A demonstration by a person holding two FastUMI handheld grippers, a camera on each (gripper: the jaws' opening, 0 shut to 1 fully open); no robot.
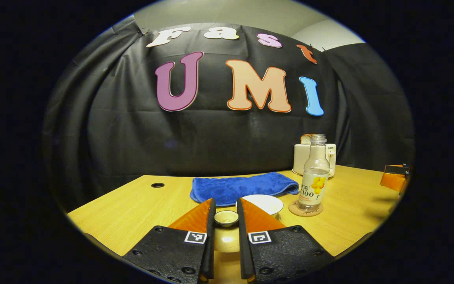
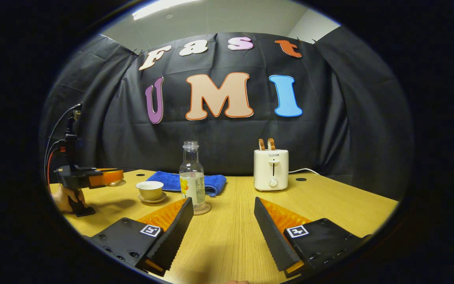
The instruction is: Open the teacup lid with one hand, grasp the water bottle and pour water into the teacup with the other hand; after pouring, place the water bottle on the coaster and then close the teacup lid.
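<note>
Low centre of the left gripper view: left gripper [image 1: 226,217] pinches the lid [image 1: 226,217], teacup [image 1: 264,204] just beyond. Water bottle [image 2: 192,177] stands on its coaster [image 2: 202,209]. Right gripper [image 2: 223,221] spread, empty. Lower lid level, centred over the cup's rim.

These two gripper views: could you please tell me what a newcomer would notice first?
Probably the teacup lid, pinched between the left gripper's fingers and held off the open teacup. Next, the uncapped water bottle standing on its coaster beside the cup, before a blue towel. The right gripper hangs open, and a toaster stands at the back.
</note>
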